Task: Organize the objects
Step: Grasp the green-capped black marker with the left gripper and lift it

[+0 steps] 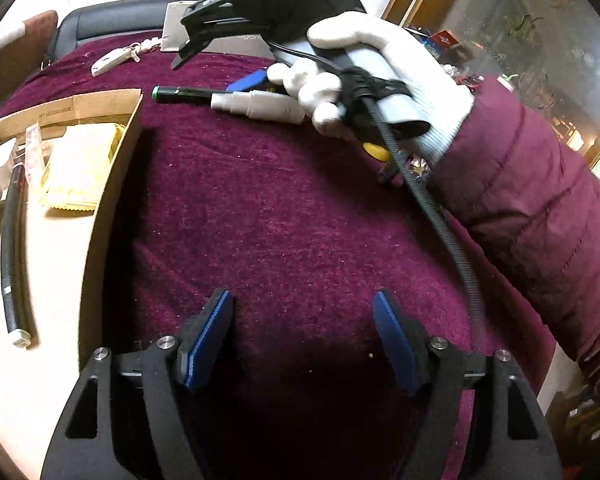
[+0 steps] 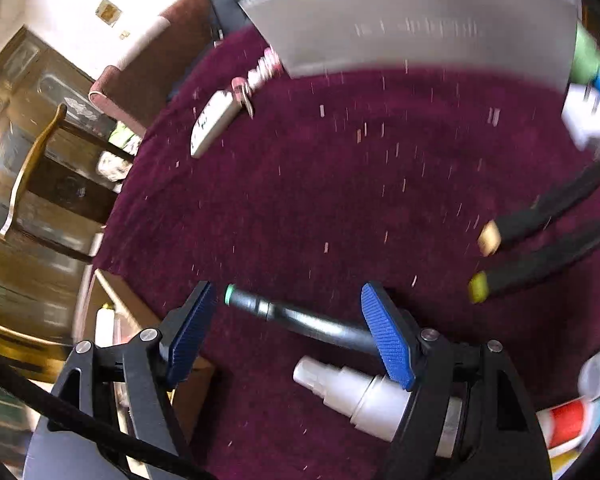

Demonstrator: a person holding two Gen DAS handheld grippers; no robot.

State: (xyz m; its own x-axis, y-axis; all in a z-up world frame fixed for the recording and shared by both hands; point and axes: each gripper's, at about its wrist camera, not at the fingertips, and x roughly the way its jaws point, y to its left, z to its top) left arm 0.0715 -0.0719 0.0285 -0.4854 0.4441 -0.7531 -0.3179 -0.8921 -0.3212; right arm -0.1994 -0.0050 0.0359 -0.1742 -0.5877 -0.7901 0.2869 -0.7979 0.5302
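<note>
My left gripper stands open over bare maroon cloth, with nothing between its blue pads. To its left is a cardboard box holding yellow packets and a black tube. A black pen with a green tip and a white spray bottle lie farther back, by a white-gloved hand that grips the right gripper's handle. My right gripper is open above that pen. The pen crosses the gap without being pressed. The spray bottle lies just under the right finger.
A white key fob and a grey flat case lie at the back. Two black pens with yellow ends sit to the right, with a red and white tube near the edge. A wooden chair stands beyond the table's left side.
</note>
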